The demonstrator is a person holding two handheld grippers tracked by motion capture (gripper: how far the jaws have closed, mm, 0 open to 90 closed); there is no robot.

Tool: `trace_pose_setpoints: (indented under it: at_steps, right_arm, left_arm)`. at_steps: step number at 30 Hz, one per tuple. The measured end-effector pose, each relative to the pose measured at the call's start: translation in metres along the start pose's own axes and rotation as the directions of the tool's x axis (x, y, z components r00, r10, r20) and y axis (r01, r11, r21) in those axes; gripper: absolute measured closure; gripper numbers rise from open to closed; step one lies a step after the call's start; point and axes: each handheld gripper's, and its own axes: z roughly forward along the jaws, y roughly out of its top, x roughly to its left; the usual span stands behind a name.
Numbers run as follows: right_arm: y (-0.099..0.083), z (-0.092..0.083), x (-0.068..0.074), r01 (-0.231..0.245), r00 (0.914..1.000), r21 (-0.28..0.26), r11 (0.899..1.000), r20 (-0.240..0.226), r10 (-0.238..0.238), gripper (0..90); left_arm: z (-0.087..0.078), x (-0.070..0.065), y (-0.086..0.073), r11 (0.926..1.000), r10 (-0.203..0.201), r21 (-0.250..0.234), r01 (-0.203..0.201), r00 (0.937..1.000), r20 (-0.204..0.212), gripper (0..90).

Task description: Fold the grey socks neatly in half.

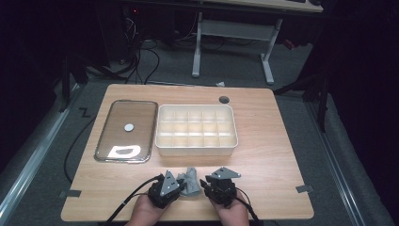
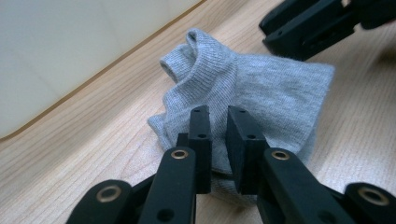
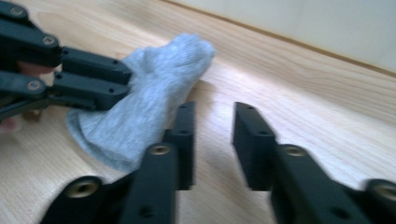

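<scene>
The left tool (image 2: 218, 122) has its jaws drawn narrow, pinching a fold of the grey sock (image 2: 261, 88) at the near edge of the bench (image 1: 263, 155). The right tool (image 3: 212, 122) stands just beside it, jaws parted over bare wood, gripping nothing. Behind them sits a white compartment box (image 1: 195, 149), with a glass-lidded tray (image 1: 104, 136) to its left.
</scene>
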Motion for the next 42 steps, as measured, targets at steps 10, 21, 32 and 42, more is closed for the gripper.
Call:
trace_pose_setpoints:
  at_steps: [10, 21, 32, 42]
  right_arm:
    - [0.001, 0.012, 0.013, 0.046, 0.9981, 0.036, 0.998, -0.042, -0.045, 87.4]
    - [0.011, 0.007, 0.031, 0.092, 0.9914, -0.031, 0.995, -0.091, -0.094, 90.0]
    - [0.016, 0.007, 0.034, 0.118, 0.9883, -0.022, 0.993, -0.094, -0.120, 90.0]
    - [0.020, 0.009, 0.036, 0.118, 0.9889, -0.022, 0.993, -0.088, -0.120, 90.0]
  left_arm:
    - [0.000, 0.001, 0.000, 0.9999, -0.011, -0.003, 0.011, 0.9999, 0.009, 79.9]
    - [-0.001, 0.001, -0.001, 1.0000, -0.009, -0.002, 0.009, 0.9999, 0.007, 79.9]
    - [-0.001, 0.004, -0.001, 0.9992, -0.039, -0.002, 0.039, 0.9988, 0.031, 79.6]
    - [-0.001, 0.007, -0.001, 0.9981, -0.062, -0.002, 0.062, 0.9974, 0.038, 79.0]
